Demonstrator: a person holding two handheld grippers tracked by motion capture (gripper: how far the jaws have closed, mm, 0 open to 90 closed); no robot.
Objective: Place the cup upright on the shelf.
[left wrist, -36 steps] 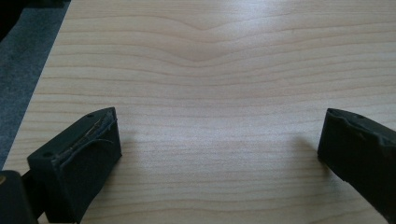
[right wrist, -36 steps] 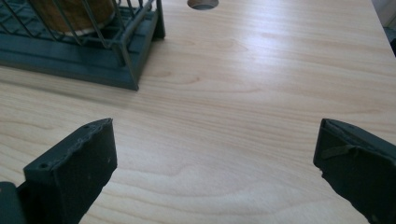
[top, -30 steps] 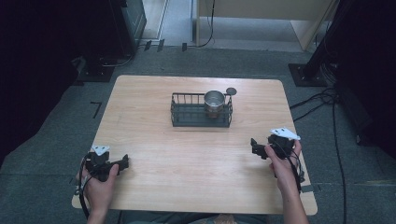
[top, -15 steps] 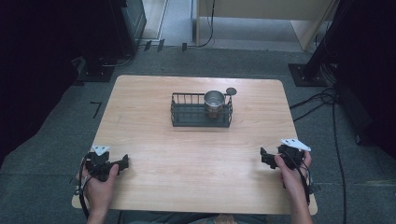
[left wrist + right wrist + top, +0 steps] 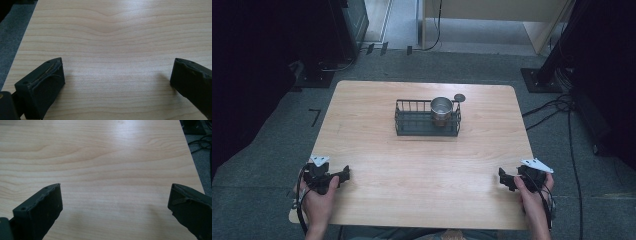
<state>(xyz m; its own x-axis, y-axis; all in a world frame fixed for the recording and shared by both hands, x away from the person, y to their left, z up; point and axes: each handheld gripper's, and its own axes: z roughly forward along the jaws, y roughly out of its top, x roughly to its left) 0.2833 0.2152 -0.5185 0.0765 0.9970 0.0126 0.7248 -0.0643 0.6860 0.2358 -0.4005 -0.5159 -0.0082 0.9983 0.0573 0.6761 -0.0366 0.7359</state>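
On the table (image 5: 377, 150) a wire basket (image 5: 427, 119) sits a little beyond the centre, toward the far edge. Inside it, at its right end, stands a metal cup (image 5: 441, 110). A small round lid (image 5: 459, 97) lies on the tabletop just behind the basket's far right corner (whether it touches the wire cannot be told). The left gripper (image 5: 343, 175) rests at the near left corner, the right gripper (image 5: 504, 179) at the near right corner, both well apart from the basket, with bare tabletop between them.

Matt wooden table (image 5: 422, 165); shiny metal cup (image 5: 441, 106).
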